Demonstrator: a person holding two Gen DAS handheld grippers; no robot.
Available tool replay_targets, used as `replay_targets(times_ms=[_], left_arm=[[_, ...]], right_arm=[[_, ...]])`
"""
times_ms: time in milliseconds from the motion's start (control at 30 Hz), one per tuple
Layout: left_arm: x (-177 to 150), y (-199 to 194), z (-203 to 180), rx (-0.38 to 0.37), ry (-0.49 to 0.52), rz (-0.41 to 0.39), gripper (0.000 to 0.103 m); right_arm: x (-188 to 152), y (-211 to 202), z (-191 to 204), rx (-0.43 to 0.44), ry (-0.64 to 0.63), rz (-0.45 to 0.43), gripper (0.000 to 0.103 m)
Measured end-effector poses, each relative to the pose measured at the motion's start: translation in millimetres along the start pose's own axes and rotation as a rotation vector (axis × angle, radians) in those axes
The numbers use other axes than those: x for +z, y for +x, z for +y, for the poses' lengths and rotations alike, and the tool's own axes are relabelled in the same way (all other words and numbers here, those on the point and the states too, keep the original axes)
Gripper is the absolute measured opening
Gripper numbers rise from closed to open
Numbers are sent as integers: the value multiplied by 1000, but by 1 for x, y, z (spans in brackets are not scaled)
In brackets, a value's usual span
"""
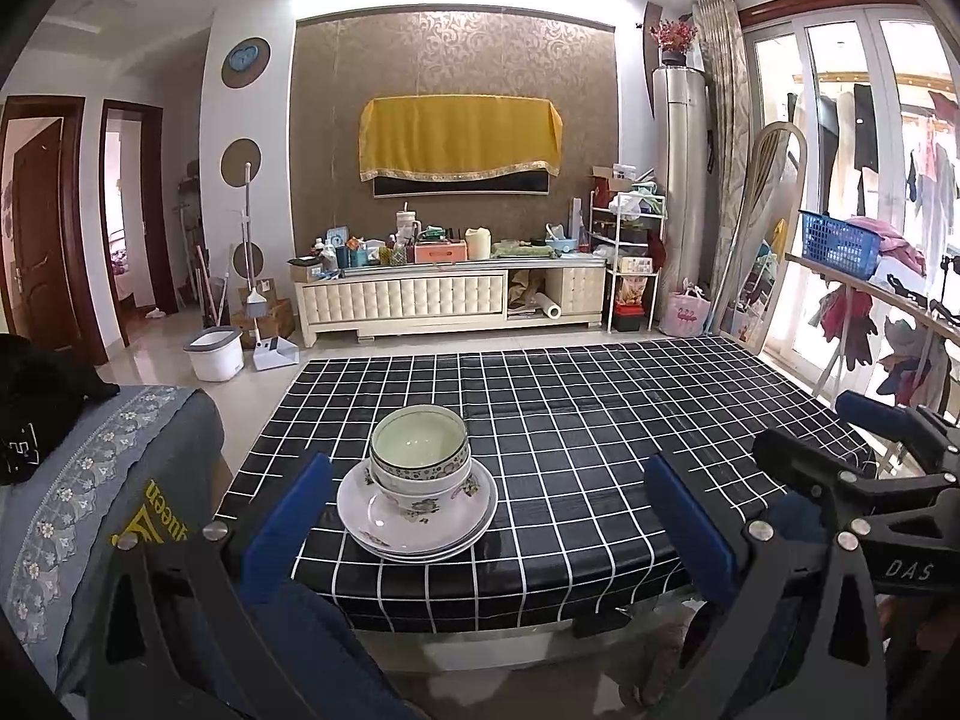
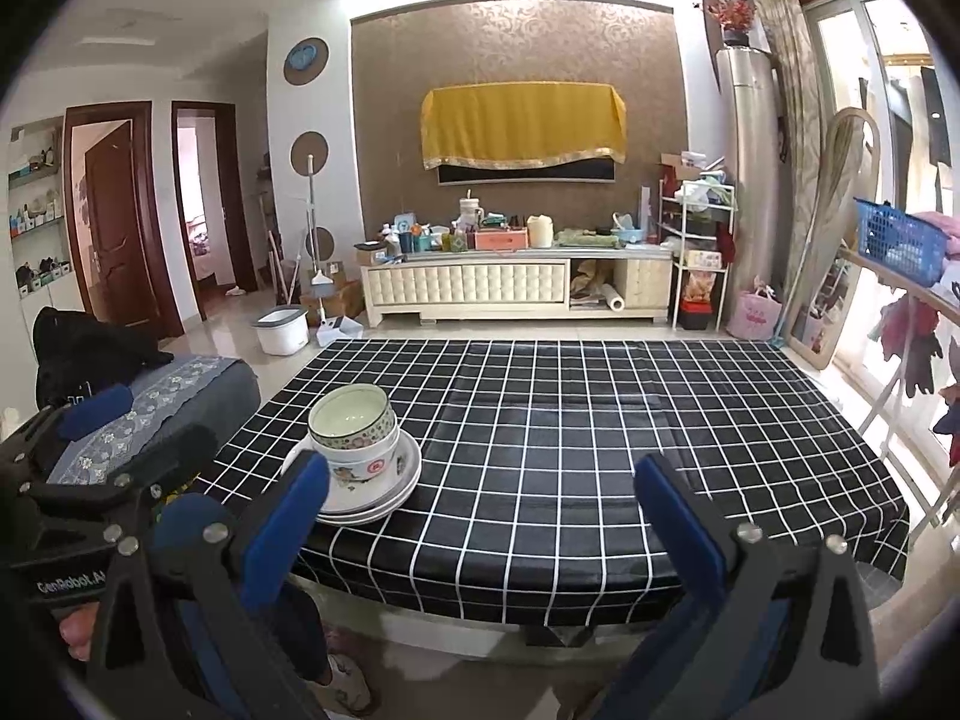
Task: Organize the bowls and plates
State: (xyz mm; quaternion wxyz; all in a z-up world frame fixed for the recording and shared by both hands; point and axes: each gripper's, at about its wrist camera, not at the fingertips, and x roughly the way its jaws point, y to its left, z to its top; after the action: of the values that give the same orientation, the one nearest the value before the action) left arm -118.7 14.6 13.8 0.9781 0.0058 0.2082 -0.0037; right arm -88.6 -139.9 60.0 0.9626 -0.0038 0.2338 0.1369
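Observation:
Two flowered bowls (image 1: 419,455) nest one inside the other on a stack of white flowered plates (image 1: 414,519), near the front left of a table with a black-and-white grid cloth (image 1: 570,420). My left gripper (image 1: 486,510) stands open before the table's front edge, its blue pads either side of the stack and short of it. From the right wrist view the same bowls (image 2: 354,426) and plates (image 2: 372,495) lie left of centre. My right gripper (image 2: 480,513) is open with nothing in it; its left finger (image 2: 288,516) overlaps the plates' near edge in the picture.
A grey upholstered seat (image 1: 120,480) with a black garment stands left of the table. The right gripper's body (image 1: 870,480) shows at the right of the left wrist view. Beyond the table are a white bucket (image 1: 215,353), a cluttered cabinet (image 1: 450,294) and a drying rack (image 1: 888,300).

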Motion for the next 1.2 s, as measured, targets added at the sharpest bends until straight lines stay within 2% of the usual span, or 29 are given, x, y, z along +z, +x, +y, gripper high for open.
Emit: replay_targets(times_ms=[1200], left_arm=[[-5, -5, 0, -13, -11, 25, 103]], right_arm=[[-5, -8, -7, 8, 20, 6, 103]])
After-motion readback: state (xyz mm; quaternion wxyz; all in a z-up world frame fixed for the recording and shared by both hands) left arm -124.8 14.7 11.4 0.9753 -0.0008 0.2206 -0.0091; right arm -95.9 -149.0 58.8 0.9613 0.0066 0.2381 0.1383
